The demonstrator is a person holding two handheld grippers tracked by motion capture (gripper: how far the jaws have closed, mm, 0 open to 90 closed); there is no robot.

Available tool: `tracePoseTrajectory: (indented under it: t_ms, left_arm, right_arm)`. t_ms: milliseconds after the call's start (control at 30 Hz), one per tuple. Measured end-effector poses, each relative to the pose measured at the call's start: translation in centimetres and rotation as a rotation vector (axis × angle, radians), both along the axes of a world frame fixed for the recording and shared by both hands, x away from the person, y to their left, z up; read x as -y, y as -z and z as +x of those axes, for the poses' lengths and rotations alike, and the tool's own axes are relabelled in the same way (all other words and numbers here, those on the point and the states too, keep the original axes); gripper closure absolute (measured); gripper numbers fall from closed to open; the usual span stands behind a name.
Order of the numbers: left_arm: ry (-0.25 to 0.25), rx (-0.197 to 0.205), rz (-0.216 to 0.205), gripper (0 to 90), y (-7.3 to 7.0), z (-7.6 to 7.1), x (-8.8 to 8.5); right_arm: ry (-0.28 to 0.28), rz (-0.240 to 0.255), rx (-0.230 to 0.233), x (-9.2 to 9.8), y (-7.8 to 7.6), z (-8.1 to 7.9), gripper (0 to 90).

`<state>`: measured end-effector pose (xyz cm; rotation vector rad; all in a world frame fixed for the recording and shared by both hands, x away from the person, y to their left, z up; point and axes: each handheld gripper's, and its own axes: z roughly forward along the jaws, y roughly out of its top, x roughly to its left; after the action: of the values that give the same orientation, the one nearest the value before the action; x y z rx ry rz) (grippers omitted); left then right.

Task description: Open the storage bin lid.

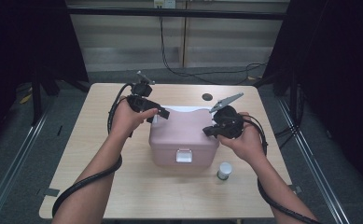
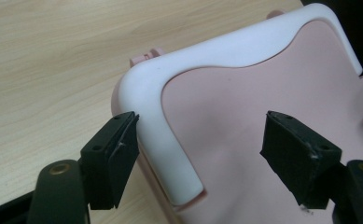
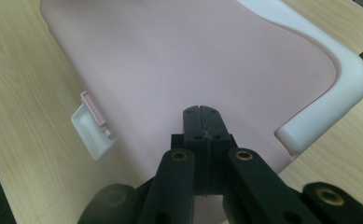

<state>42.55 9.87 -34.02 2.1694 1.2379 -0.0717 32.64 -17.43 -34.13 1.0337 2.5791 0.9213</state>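
A pink box point(image 1: 181, 135) with a white handle point(image 1: 184, 109) folded flat along the back of its lid and a white latch point(image 1: 184, 156) at the front sits mid-table. My left gripper point(image 1: 159, 114) hovers at the box's back left corner. In the left gripper view it point(image 2: 201, 122) is open and straddles one arm of the handle point(image 2: 156, 107), one pad close beside it. My right gripper point(image 1: 208, 132) is at the lid's right side. In the right gripper view it point(image 3: 202, 112) is shut, tips over the pink lid point(image 3: 170, 56), with the latch point(image 3: 94, 130) to the left.
A small white-capped jar point(image 1: 224, 171) stands on the wooden table point(image 1: 123, 186) just right of the box's front corner. A dark round hole point(image 1: 207, 97) lies behind the box. Cables trail from both grippers along the person's forearms. Dark curtains flank the table.
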Motion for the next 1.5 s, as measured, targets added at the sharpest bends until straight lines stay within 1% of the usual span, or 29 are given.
tracePoseTrajectory:
  t_ms: [67,100,167,267,333,367,433,467,500,600,700,767,833,933,1033,1133,1233,1333,1367,1467,1500]
  left_arm:
    - [-0.012,-0.001,-0.007,26.4,0.2,0.1,0.0]
    - [-0.007,0.006,0.004,26.4,0.3,0.2,-0.1]
    - [-0.014,0.005,0.008,26.4,0.5,0.4,0.0]
    - [-0.019,-0.005,-0.008,26.5,0.9,0.6,-0.1]
    - [-0.022,-0.002,-0.009,26.7,1.0,0.6,-0.1]
    - [-0.009,-0.002,-0.003,27.1,1.1,0.6,-0.2]
    - [-0.018,-0.007,-0.013,27.1,1.1,0.6,-0.3]
    - [-0.017,-0.009,-0.01,27.0,1.0,0.6,-0.2]
    - [-0.013,0.002,-0.008,26.8,1.0,0.5,-0.2]
    - [0.003,0.015,0.001,26.6,0.6,0.3,-0.1]
    - [-0.001,0.024,-0.013,26.1,0.2,0.2,-0.1]
    - [0.007,0.029,-0.015,26.4,0.0,0.1,-0.2]
    - [0.004,0.032,-0.019,27.1,-0.3,-0.1,-0.3]
    - [0.012,0.045,-0.015,27.3,-0.6,-0.3,-0.3]
    - [0.009,0.053,-0.011,27.4,-0.8,-0.5,-0.3]
    - [0.003,0.072,-0.003,27.4,-0.9,-0.8,-0.2]
    - [0.003,0.075,-0.003,27.4,-1.1,-1.0,-0.2]
    - [-0.008,0.067,-0.022,27.7,-1.4,-1.1,-0.3]
    - [-0.004,0.069,-0.017,27.8,-1.5,-1.2,-0.4]
    - [-0.005,0.069,-0.026,29.0,-1.8,-1.3,-0.5]
    - [0.003,0.07,-0.027,29.3,-2.0,-1.4,-0.6]
  right_arm:
    - [-0.002,-0.001,0.001,0.0,0.0,0.0,90.0]
    - [0.0,0.002,-0.001,0.0,0.0,0.0,90.0]
    - [-0.004,0.007,0.001,0.1,0.1,0.1,90.0]
    - [-0.003,0.013,-0.001,0.2,0.1,0.0,90.0]
    - [-0.002,0.022,-0.002,0.3,0.1,0.0,90.0]
    - [-0.001,0.027,-0.002,0.3,0.2,0.0,90.0]
    - [-0.004,0.039,-0.001,0.5,0.3,0.1,90.0]
    - [-0.001,0.042,-0.007,0.5,0.3,0.1,90.0]
    - [-0.003,0.041,-0.006,0.5,0.3,0.1,90.0]
    - [0.0,0.032,-0.01,0.4,0.2,0.1,90.0]
    - [0.0,0.034,-0.006,0.4,0.2,0.0,90.0]
    - [-0.001,0.035,-0.004,0.4,0.2,0.0,90.0]
    - [0.0,0.03,-0.004,0.4,0.2,0.0,90.0]
    - [0.0,0.034,-0.008,0.4,0.2,0.0,90.0]
    - [-0.001,0.038,-0.003,0.4,0.3,0.0,90.0]
    - [0.001,0.038,0.0,0.4,0.3,-0.1,90.0]
    - [0.004,0.036,0.0,0.4,0.3,-0.1,90.0]
    - [0.008,0.027,-0.004,0.3,0.2,-0.1,90.0]
    - [0.008,0.026,-0.005,0.3,0.2,-0.1,90.0]
    - [0.008,0.032,-0.005,0.4,0.2,-0.1,90.0]
    - [0.017,0.036,-0.015,0.4,0.2,-0.1,90.0]
